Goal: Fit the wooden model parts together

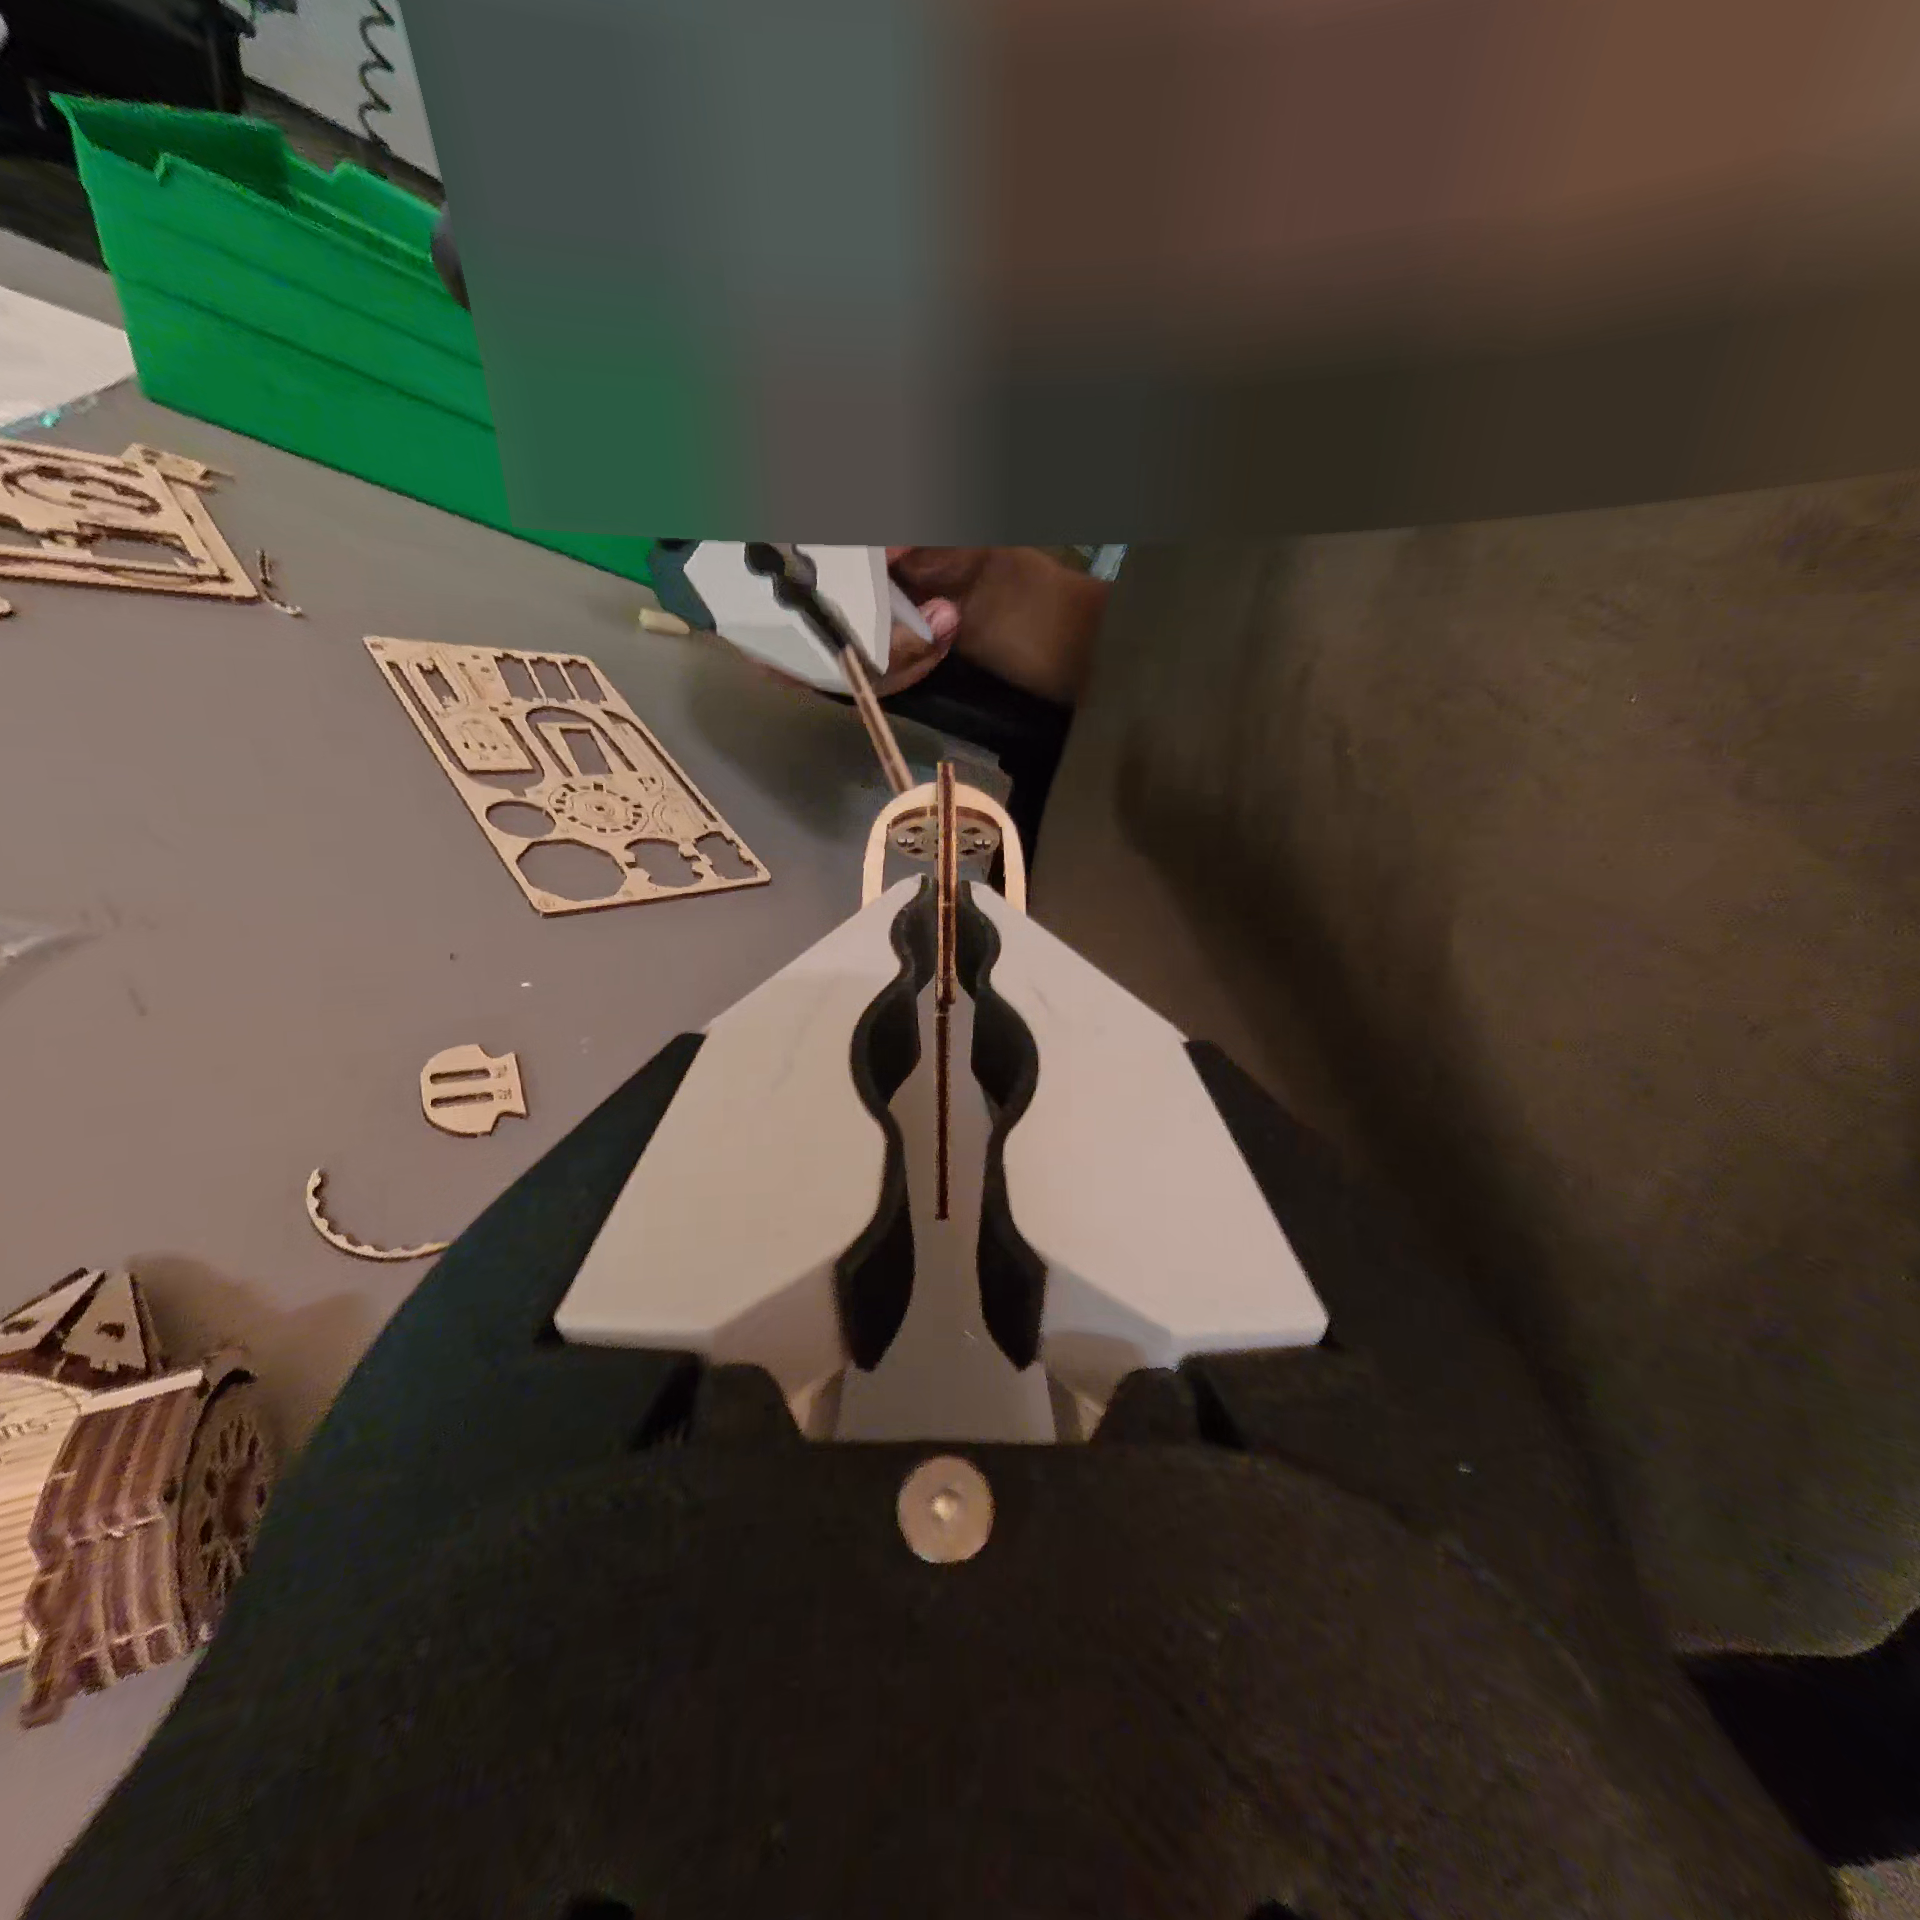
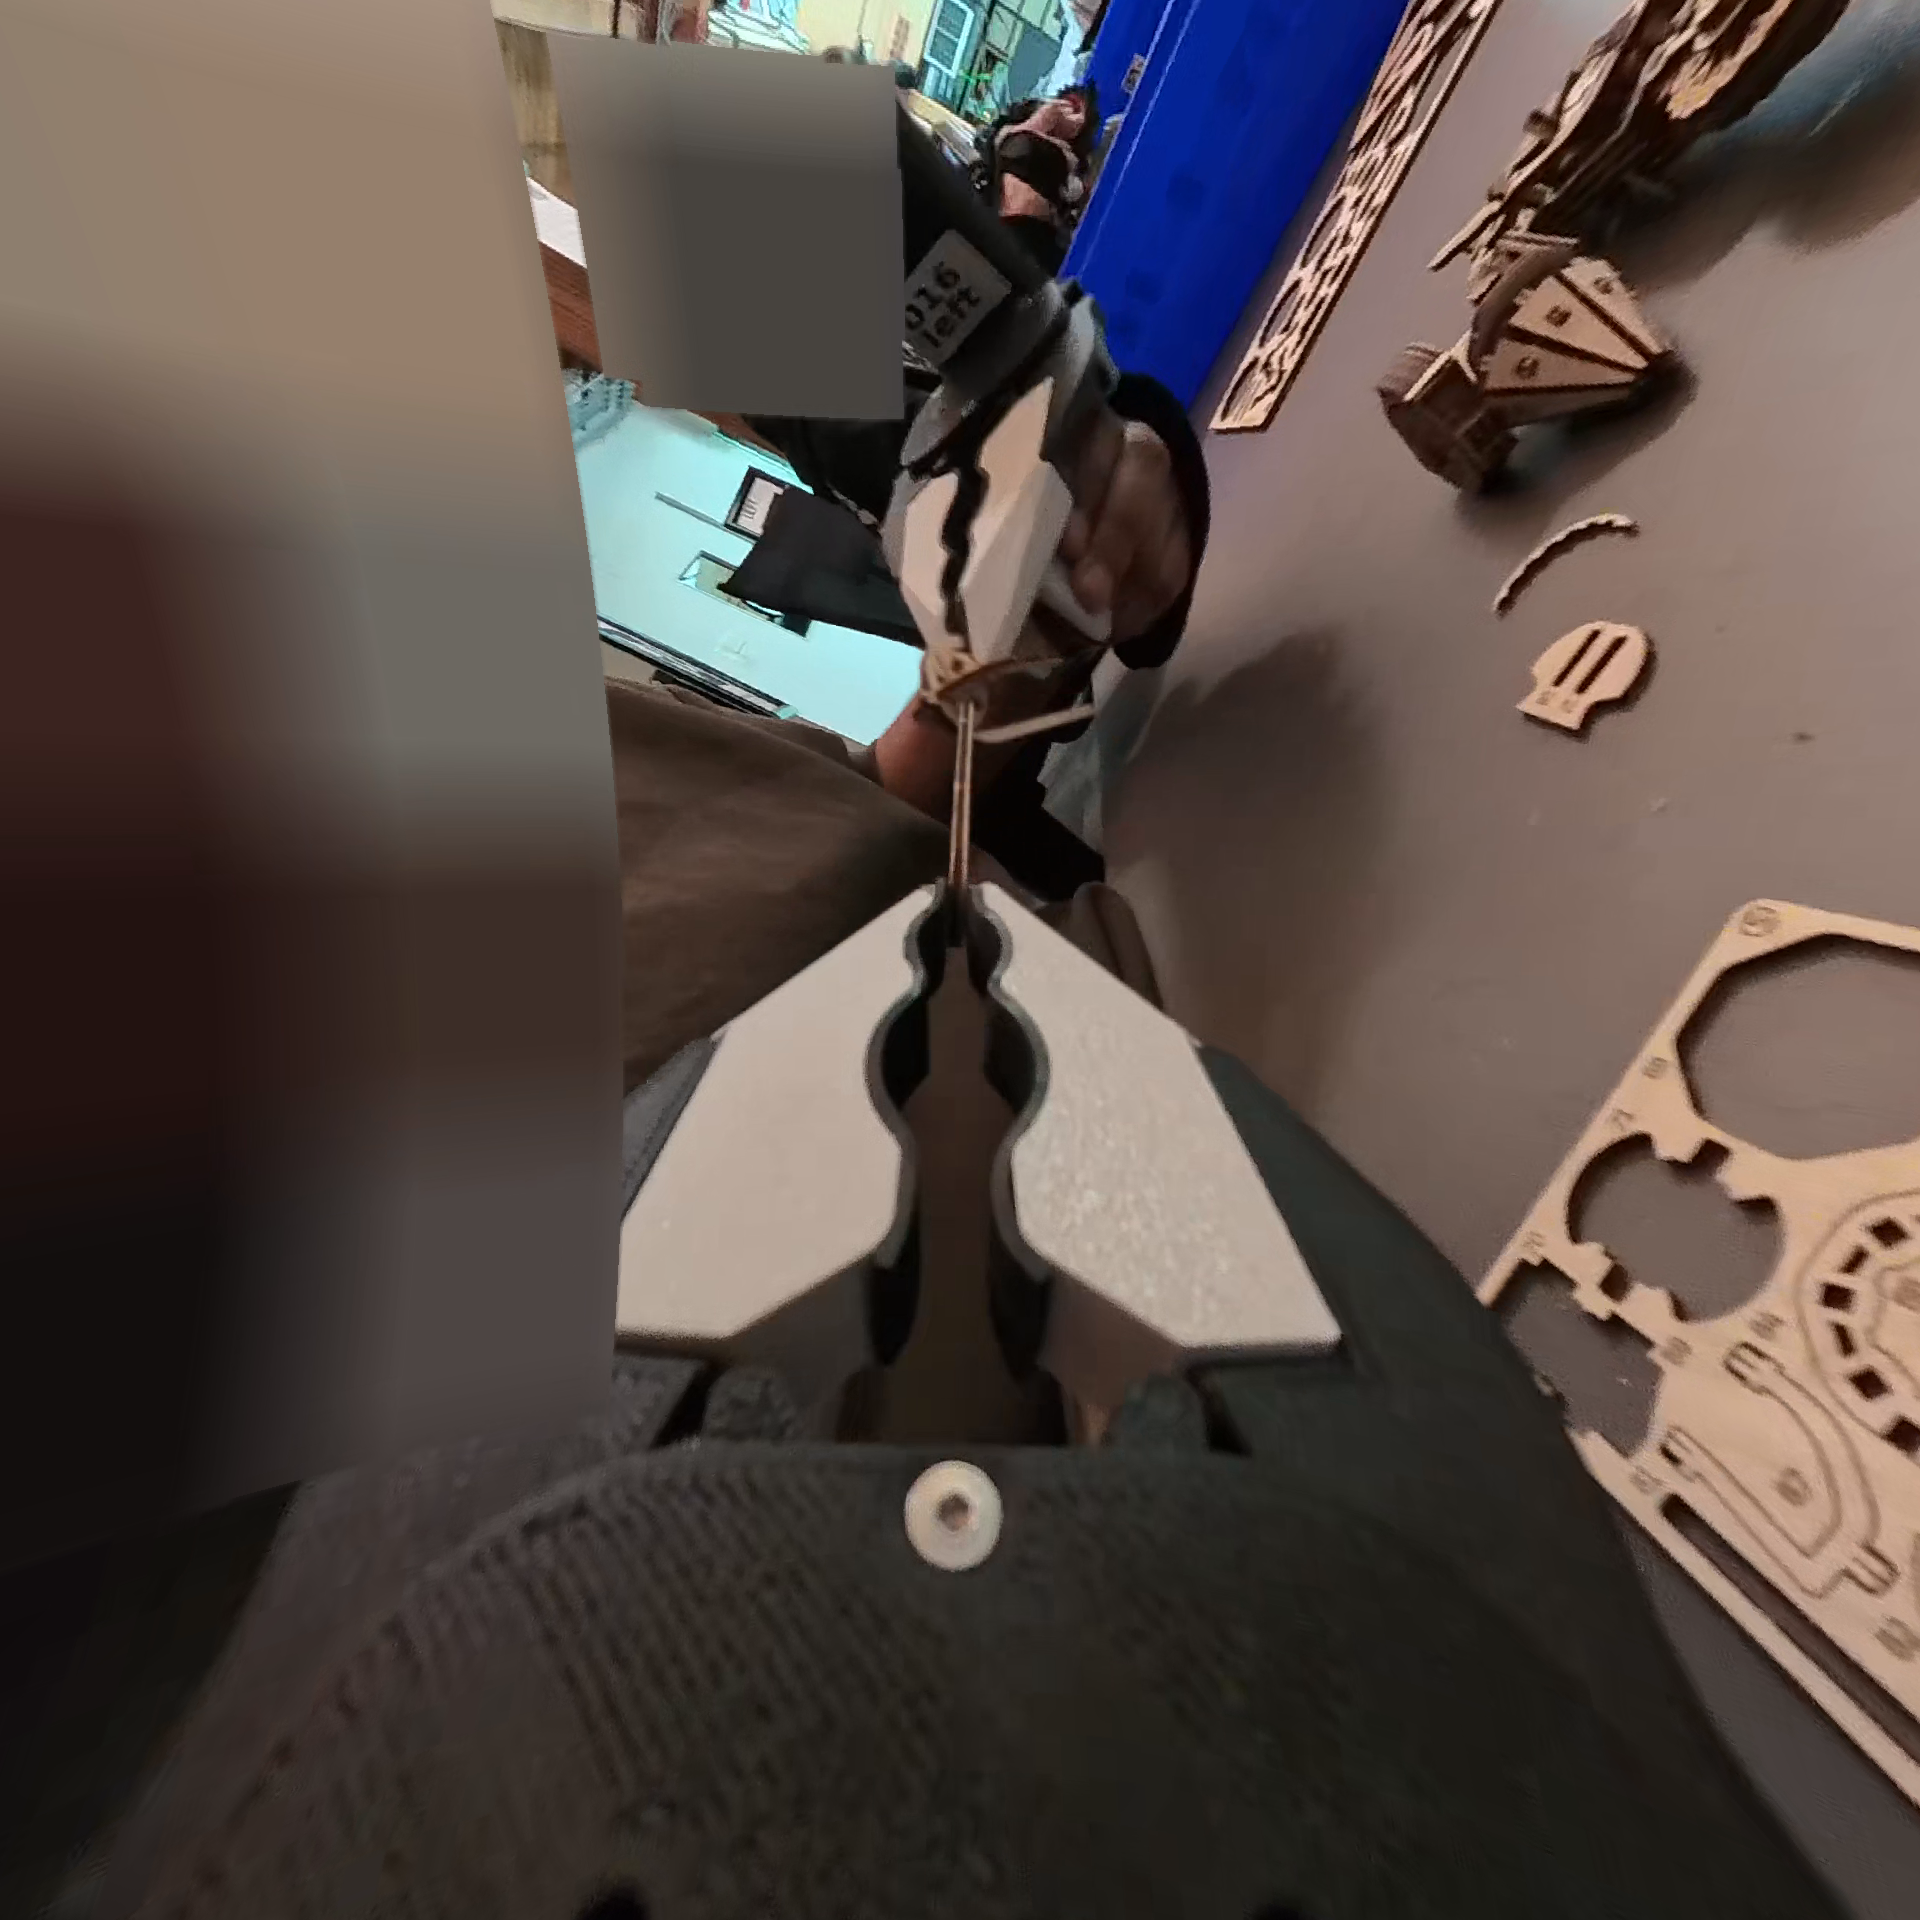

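Observation:
In the left wrist view my left gripper (image 1: 943,896) is shut on a thin flat wooden part (image 1: 943,1039) seen edge-on, which sits inside a small arch-shaped wooden part (image 1: 940,831) just past the fingertips. My right gripper (image 1: 831,644) comes in from the far side, shut on a thin wooden strip (image 1: 878,727) whose end meets the arch. In the right wrist view my right gripper (image 2: 958,902) pinches that strip (image 2: 961,800), which runs up to the small wooden assembly (image 2: 971,681) held by my left gripper (image 2: 951,649). Both are held above the grey table.
On the grey table (image 1: 260,935) lie a punched wooden sheet (image 1: 566,774), another sheet (image 1: 104,530), a small slotted part (image 1: 473,1091), a toothed arc (image 1: 364,1231) and a partly built model (image 1: 114,1475). A green bin (image 1: 281,301) stands behind. A person's brown clothing (image 1: 1507,1039) fills the right. Some 9 cm of space lies between my two pairs of fingers.

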A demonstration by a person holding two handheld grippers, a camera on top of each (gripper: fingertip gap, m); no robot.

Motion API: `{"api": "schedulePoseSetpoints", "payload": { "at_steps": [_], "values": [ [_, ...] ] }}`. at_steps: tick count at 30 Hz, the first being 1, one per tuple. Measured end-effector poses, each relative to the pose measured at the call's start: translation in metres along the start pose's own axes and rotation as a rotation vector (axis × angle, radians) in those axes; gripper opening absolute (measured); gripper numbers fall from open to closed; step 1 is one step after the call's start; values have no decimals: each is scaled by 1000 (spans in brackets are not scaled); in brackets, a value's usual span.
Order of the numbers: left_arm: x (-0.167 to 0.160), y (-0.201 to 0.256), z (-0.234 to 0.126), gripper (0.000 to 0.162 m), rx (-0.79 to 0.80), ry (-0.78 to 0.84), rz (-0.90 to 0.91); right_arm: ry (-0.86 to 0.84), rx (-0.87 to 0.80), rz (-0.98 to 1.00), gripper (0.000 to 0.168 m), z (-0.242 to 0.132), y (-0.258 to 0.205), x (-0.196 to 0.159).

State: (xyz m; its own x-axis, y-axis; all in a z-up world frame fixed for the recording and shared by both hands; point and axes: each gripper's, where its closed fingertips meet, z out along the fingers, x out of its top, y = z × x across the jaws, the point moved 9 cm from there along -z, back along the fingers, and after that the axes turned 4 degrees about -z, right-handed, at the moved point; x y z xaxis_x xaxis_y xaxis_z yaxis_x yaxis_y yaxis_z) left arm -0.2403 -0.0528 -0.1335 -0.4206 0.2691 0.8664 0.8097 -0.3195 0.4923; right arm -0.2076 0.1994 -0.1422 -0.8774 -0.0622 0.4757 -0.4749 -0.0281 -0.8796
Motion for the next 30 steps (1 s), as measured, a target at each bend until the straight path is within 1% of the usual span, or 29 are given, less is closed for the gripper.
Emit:
{"api": "schedulePoseSetpoints", "payload": {
  "at_steps": [4,16,21,30],
  "values": [
    [-2,-4,4,0,-8,-26,-24,5,-4,14,1,-2,3,0],
    [-3,-13,1,0,41,-20,-73,-3,-55,16,0,-3,8,-1],
    [-5,-17,3,0,47,-46,-125,-44,-108,4,0,0,12,-5],
    [-10,-20,6,0,73,-101,-121,-60,-122,21,1,2,16,-7]
  ]
}}
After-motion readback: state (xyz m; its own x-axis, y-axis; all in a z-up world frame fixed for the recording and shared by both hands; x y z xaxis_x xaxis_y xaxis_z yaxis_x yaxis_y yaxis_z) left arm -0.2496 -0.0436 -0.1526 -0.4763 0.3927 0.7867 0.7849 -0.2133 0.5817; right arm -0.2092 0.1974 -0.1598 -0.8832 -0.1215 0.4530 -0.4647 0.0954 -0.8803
